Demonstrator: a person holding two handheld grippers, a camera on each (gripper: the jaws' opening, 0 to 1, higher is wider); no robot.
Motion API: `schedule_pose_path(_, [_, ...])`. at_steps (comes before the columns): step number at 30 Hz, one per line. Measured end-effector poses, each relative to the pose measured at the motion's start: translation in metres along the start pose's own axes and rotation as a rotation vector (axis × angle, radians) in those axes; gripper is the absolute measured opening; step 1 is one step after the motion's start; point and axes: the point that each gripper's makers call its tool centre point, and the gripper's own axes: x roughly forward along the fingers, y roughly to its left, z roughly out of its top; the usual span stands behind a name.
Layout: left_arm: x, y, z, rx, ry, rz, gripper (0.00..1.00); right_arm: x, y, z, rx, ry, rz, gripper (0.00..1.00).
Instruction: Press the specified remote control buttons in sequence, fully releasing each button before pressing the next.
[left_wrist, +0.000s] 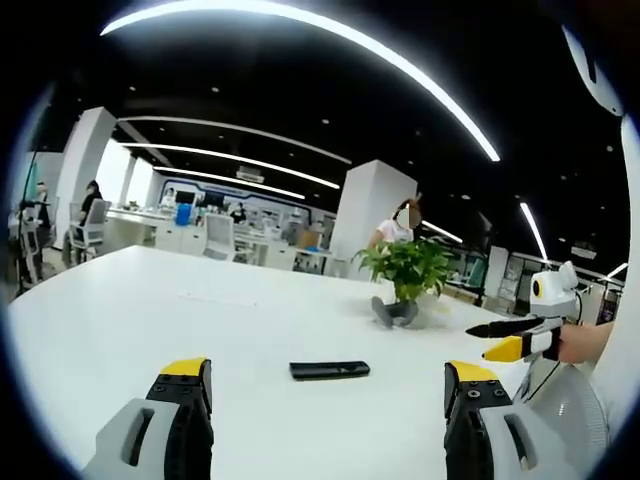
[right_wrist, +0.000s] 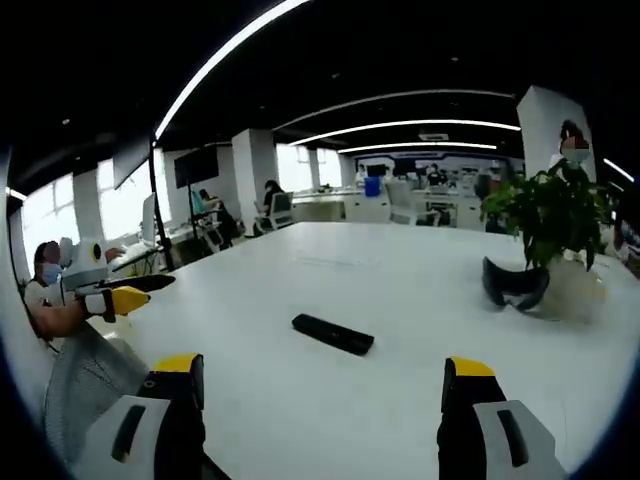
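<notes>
From the left gripper view I see the slim black rectangular remote control (left_wrist: 330, 370) lying flat on the smooth white table (left_wrist: 150, 310), long side across the picture, just ahead of and between my 2 jaws. The left gripper (left_wrist: 328, 390) stands wide apart, its grey jaws tipped with yellow pads, nothing between them and clear of the remote. At the right edge the right gripper (left_wrist: 515, 338) comes in, held by a hand, its black and yellow fingers near each other. Beyond the remote stands a leafy green plant in a pale pot (left_wrist: 408, 275), with a dark curved band at its foot.

From the right gripper view, the remote lies at a slant on the matte tabletop, its buttons too small to make out. My right gripper's jaws are spread wide and empty, short of it. The left gripper appears at the left edge.
</notes>
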Motion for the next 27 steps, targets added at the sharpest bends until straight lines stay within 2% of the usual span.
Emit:
schedule_pose_path(4, [-0.002, 0.002, 0.004, -0.007, -0.017, 0.010, 1.00, -0.009, 0.002, -0.005, 0.052, -0.020, -0.024, 0.99])
schedule_pose_path(8, [-0.003, 0.005, 0.007, -0.005, -0.028, 0.028, 1.00, -0.014, -0.002, -0.005, -0.019, -0.009, -0.065, 0.99])
schedule_pose_path(12, [-0.005, 0.009, 0.007, 0.006, -0.027, 0.049, 1.00, -0.016, -0.011, -0.006, -0.020, -0.035, -0.083, 0.99])
schedule_pose_path(17, [-0.005, 0.014, 0.005, 0.011, -0.011, 0.073, 1.00, -0.016, -0.019, -0.009, -0.017, -0.023, -0.093, 0.91])
schedule_pose_path(19, [-0.008, 0.016, 0.011, 0.020, -0.043, 0.087, 1.00, -0.011, -0.015, -0.017, 0.006, 0.018, -0.050, 0.94])
schedule_pose_path(22, [-0.012, 0.020, 0.016, 0.030, -0.068, 0.102, 1.00, -0.009, -0.018, -0.024, -0.031, 0.061, -0.069, 0.94])
schedule_pose_path(24, [-0.011, 0.021, 0.016, 0.040, -0.067, 0.108, 1.00, -0.011, -0.018, -0.022, -0.035, 0.047, -0.079, 0.93])
schedule_pose_path(27, [-0.008, 0.020, 0.009, 0.040, -0.030, 0.105, 1.00, -0.013, -0.023, -0.021, -0.025, 0.036, -0.092, 0.93])
